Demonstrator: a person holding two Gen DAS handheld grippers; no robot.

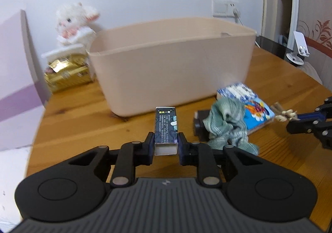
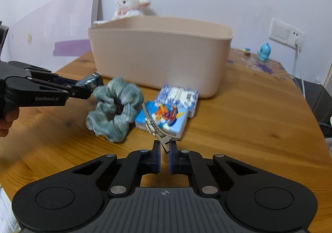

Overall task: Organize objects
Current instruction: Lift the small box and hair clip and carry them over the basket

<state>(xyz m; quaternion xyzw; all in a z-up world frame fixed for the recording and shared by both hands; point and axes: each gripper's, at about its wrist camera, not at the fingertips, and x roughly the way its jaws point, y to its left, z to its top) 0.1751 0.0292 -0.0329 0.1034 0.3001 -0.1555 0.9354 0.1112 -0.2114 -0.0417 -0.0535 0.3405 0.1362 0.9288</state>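
Note:
My left gripper [image 1: 166,142] is shut on a small dark box with printed text [image 1: 166,127], held above the wooden table in front of the beige plastic bin [image 1: 172,62]. It also shows in the right wrist view [image 2: 83,89] with the box [image 2: 92,81]. My right gripper [image 2: 164,151] is shut on a metal hair clip [image 2: 154,124]; it shows at the right in the left wrist view [image 1: 290,117]. A green scrunchie [image 2: 116,108] and two tissue packs [image 2: 164,118] lie before the bin [image 2: 159,54].
A white plush toy [image 1: 72,19] sits on a gold box [image 1: 66,75] left of the bin. A purple-and-white box [image 1: 16,79] stands at far left. A small blue figure [image 2: 263,52] stands at the table's back right. A dark flat object [image 1: 199,127] lies under the scrunchie.

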